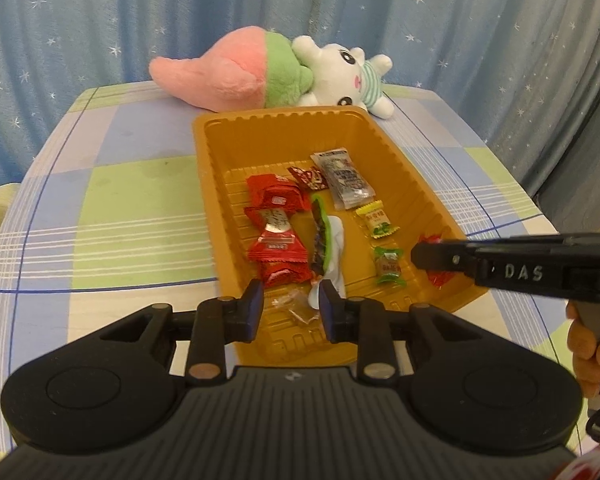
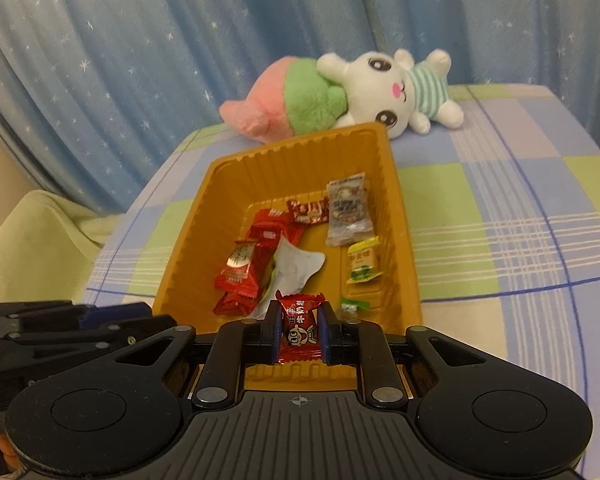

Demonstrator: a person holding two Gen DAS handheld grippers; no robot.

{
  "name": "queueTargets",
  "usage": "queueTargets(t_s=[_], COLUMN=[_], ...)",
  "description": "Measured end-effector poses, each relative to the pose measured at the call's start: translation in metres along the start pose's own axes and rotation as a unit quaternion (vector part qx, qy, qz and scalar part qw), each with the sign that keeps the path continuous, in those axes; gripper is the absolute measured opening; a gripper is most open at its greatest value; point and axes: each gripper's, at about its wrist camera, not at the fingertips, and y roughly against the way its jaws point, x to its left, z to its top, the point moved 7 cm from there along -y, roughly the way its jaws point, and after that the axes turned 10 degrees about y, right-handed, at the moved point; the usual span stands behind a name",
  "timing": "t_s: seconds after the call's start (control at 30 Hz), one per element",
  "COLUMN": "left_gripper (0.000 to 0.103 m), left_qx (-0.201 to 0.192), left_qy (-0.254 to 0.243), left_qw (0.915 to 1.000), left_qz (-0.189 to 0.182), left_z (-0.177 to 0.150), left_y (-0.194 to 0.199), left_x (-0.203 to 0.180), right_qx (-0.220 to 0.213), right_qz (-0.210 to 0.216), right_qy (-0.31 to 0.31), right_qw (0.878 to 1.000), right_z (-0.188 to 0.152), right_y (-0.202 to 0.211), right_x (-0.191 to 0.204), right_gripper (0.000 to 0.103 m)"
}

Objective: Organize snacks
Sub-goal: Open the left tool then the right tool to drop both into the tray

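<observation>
Gripping a red wrapped candy (image 2: 299,326), the right gripper (image 2: 299,330) has its pads pressed on both sides of the wrapper, jaws nearly closed around it. It hangs over the near end of the orange tray (image 2: 204,216). From the left wrist view the same right gripper (image 1: 422,256) reaches in from the right edge, a hand (image 1: 592,352) on its handle, the red candy (image 1: 436,276) partly hidden behind its tip.

Left gripper (image 1: 291,310): jaws a small way apart, nothing pinched between the pads. A clear wrapped sweet (image 1: 296,308) lies on the tray floor in the gap, seen below the fingers; contact cannot be told.

Tray (image 1: 216,152) sits on a checked tablecloth (image 1: 120,208). Inside it:
- a pile of red packets (image 1: 276,236) along the left side
- a green and white packet (image 1: 326,248) in the middle
- a grey sachet (image 1: 342,180) and a small dark red packet (image 1: 308,178) toward the far end
- a yellow candy (image 1: 376,219) and a green candy (image 1: 388,266) on the right side

Behind the tray, touching its far rim or just beyond it, lie a pink and green plush (image 1: 228,70) and a white plush rabbit (image 1: 340,74). Blue starred curtain (image 1: 140,8) at the back.
</observation>
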Motion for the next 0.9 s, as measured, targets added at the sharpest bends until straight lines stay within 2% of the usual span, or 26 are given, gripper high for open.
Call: queueTargets(t_s=[0.27,0.57,0.63,0.67,0.7,0.9], left_gripper=[0.032,0.035,0.036,0.036,0.037,0.04], left_qx=[-0.004,-0.003,-0.002,0.0,0.002,0.007], left_qy=[-0.001,-0.01,-0.013,-0.014,-0.014,-0.013], left_qw=[1.0,0.9999,0.9999,0.9999,0.9998,0.9998], left_qz=[0.0,-0.007,-0.009,-0.01,-0.011,-0.017], left_z=[0.015,0.022,0.021,0.021,0.02,0.014], left_y=[-0.003,-0.007,-0.007,-0.008,-0.009,-0.01], left_x=[0.008,0.011,0.012,0.013,0.013,0.016], right_qx=[0.027,0.006,0.005,0.003,-0.003,0.001], right_qz=[-0.012,-0.041,-0.043,-0.044,-0.046,-0.057], right_qy=[-0.003,-0.009,-0.016,-0.018,-0.02,-0.013], right_qw=[1.0,0.999,0.999,0.999,0.999,0.998], right_z=[0.001,0.019,0.021,0.021,0.021,0.013], right_y=[-0.026,-0.042,-0.044,-0.044,-0.042,-0.037], right_x=[0.004,-0.004,-0.005,-0.006,-0.006,-0.004], right_gripper=[0.019,0.02,0.03,0.041,0.047,0.048])
